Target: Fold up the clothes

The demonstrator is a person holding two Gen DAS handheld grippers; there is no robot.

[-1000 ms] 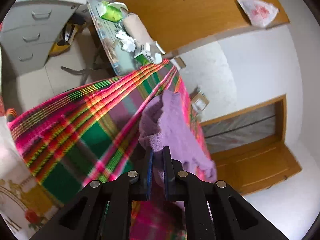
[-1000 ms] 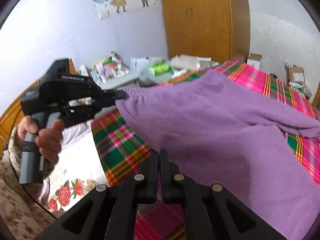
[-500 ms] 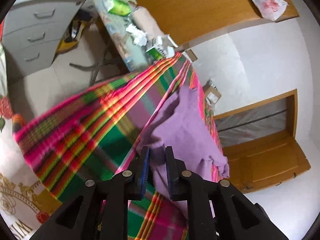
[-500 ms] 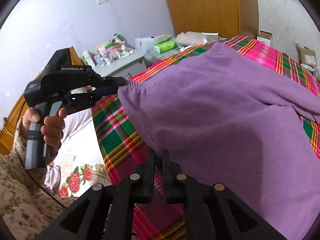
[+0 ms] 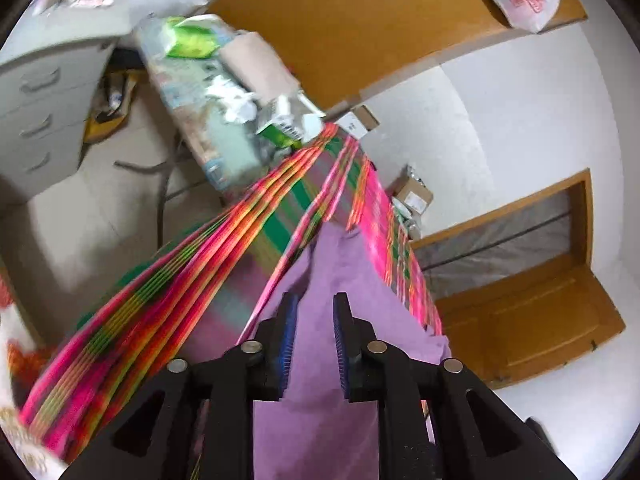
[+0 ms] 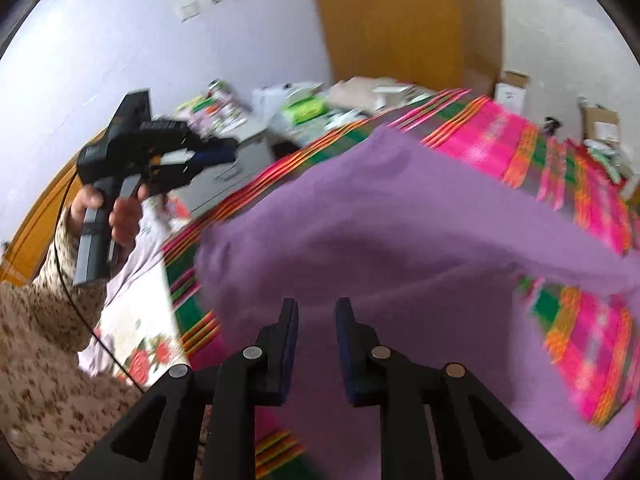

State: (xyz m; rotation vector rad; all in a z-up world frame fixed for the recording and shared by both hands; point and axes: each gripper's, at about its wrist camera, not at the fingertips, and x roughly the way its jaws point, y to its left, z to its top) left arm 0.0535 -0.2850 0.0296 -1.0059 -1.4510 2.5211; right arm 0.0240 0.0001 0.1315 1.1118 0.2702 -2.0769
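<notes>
On the plaid blanket [image 6: 592, 340] covering the bed, the purple garment [image 6: 400, 240] lies spread, its near edge bunched beside the blanket's left border, and bare plaid shows to the right and far end. Both the left tongs [image 5: 313, 320] and right tongs [image 6: 316, 320] are released, jaws parted above the cloth with nothing between them. Motion blur smears the clutter on the tabletop [image 5: 224, 148] by the wooden wardrobe [image 5: 360, 20]; the garment's far part is cut off.
</notes>
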